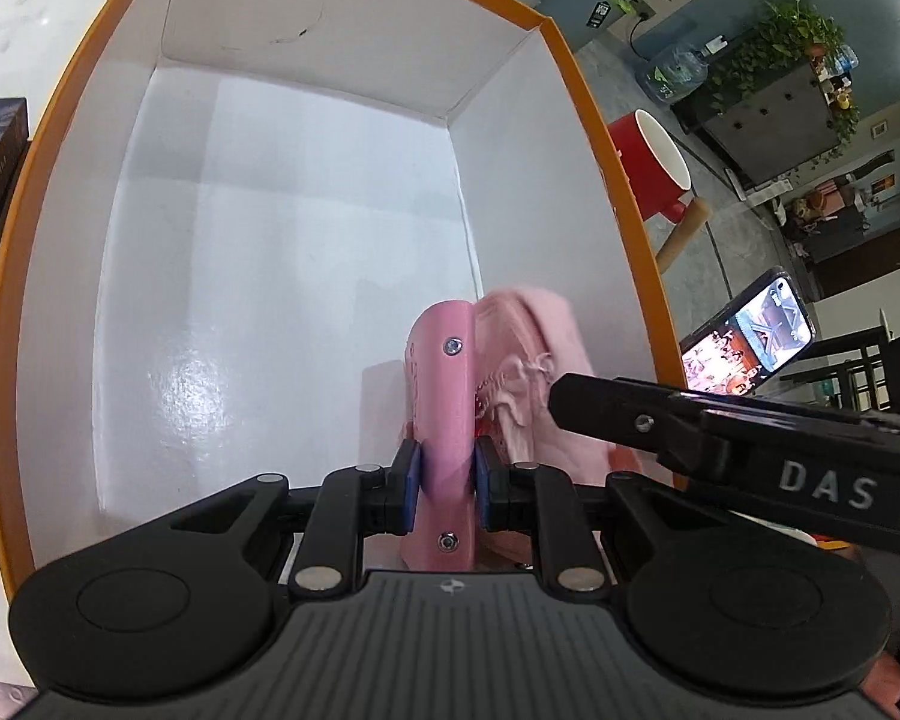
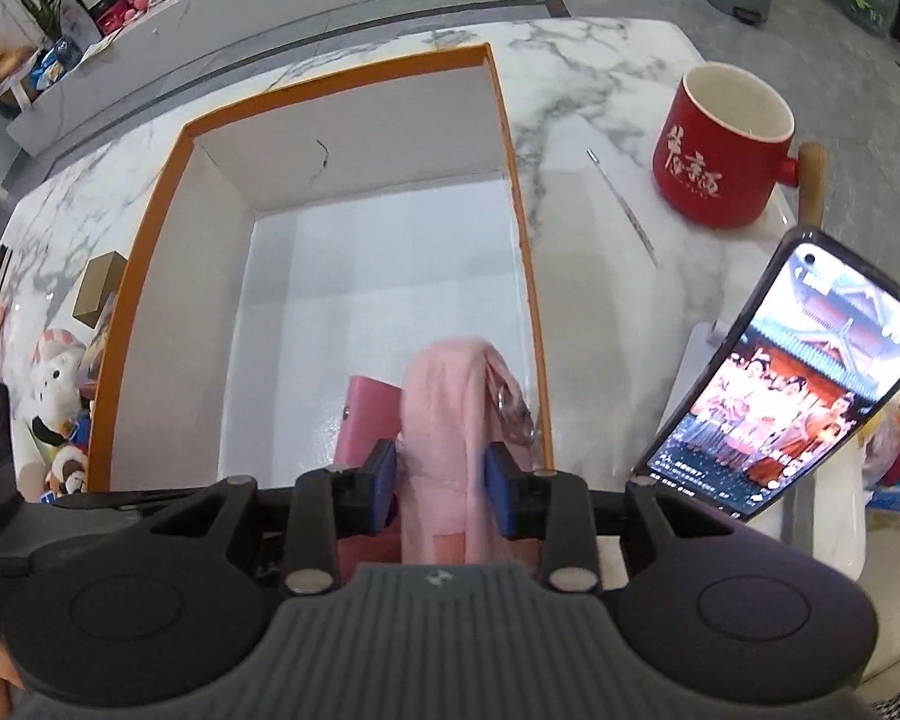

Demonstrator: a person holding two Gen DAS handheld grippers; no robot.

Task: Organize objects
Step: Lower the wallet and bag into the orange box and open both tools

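Left wrist: left gripper [image 1: 444, 483] clamps pink wallet [image 1: 441, 396] in box [image 1: 330, 240] | right gripper [image 2: 441, 480] clamps pink cloth [image 2: 444, 420] beside it

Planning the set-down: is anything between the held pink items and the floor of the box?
Nothing visible: the left gripper holds a pink case, the right gripper a pink cloth, over the bare white floor of the orange-rimmed box.
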